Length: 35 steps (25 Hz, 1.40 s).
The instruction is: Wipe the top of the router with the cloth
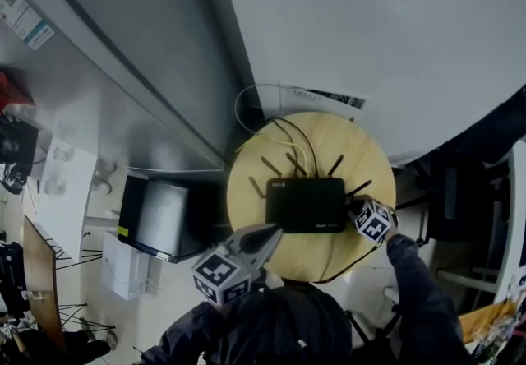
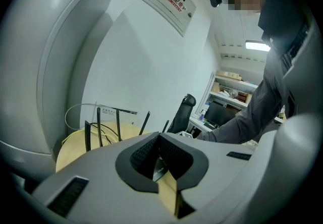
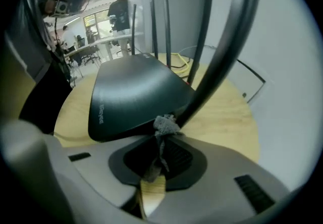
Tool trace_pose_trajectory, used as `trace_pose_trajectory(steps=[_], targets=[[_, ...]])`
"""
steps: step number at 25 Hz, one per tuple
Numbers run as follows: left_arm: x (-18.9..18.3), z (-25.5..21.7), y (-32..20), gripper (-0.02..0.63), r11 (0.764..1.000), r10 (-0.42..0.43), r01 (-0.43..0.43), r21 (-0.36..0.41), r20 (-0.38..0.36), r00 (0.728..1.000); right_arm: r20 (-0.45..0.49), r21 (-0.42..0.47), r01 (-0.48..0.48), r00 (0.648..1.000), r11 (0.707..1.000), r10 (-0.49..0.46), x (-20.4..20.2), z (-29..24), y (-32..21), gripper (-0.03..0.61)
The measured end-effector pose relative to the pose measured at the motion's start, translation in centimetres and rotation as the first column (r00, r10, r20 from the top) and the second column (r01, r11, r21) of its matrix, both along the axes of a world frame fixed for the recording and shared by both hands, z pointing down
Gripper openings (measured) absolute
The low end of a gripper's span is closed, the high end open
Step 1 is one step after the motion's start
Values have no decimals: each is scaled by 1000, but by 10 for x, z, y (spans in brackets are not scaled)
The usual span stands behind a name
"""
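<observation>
With my right gripper (image 3: 160, 141) clenched on the grey cloth (image 3: 164, 125) against the right edge of the black router (image 1: 306, 204) at mid-frame, and my left gripper (image 1: 271, 232) closed on nothing, I judge the wipe is just starting, so next I drag the cloth leftward across its top.

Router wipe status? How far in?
Done: the cloth is picked up, pinched in the shut right gripper.
In hand: the cloth sits at the right edge of the router, by an antenna, which looks like the start of a pass.
Left: the whole top lies uncovered, and wiped areas cannot be told apart. The left gripper is shut and empty near the router's front-left corner.
</observation>
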<state>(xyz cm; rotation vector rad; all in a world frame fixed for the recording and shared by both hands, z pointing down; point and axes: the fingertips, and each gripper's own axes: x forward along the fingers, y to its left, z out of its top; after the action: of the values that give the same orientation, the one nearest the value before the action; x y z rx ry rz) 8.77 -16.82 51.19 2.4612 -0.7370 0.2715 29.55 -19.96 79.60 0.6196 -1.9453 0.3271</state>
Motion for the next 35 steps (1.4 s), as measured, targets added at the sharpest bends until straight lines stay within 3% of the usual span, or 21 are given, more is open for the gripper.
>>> trace_pose_trajectory(steps=[7, 11, 18, 21, 23, 25, 28, 31, 35], targets=[[9, -1, 1, -6, 999, 40, -40, 4, -14, 999, -42, -7, 161, 986, 987, -161, -11, -6, 49, 71], [9, -5, 5, -7, 998, 62, -62, 17, -18, 998, -55, -9, 183, 982, 983, -183, -15, -7, 76, 71], [-4, -12, 19, -7, 996, 88, -87, 31, -16, 996, -93, 3, 59, 994, 998, -58, -12, -6, 90, 71], [-12, -17, 29, -6, 994, 105, -104, 45, -20, 994, -89, 45, -57, 994, 997, 61, -8, -17, 86, 71], [-18, -21, 39, -7, 992, 118, -117, 56, -27, 993, -6, 72, -180, 983, 981, 181, -15, -38, 87, 71], [-25, -25, 49, -6, 989, 136, -133, 68, -34, 990, 137, 90, -315, 944, 945, 302, -32, -73, 88, 71], [-40, -33, 69, -7, 983, 165, -161, 87, -46, 985, 352, 106, -482, 836, 870, 420, -69, -138, 96, 71], [-55, -44, 91, -8, 976, 198, -190, 110, -67, 978, 501, 120, -566, 744, 815, 443, -110, -201, 122, 71], [-78, -53, 123, -6, 966, 240, -229, 124, -88, 967, 618, 127, -602, 670, 788, 412, -169, -271, 173, 71]])
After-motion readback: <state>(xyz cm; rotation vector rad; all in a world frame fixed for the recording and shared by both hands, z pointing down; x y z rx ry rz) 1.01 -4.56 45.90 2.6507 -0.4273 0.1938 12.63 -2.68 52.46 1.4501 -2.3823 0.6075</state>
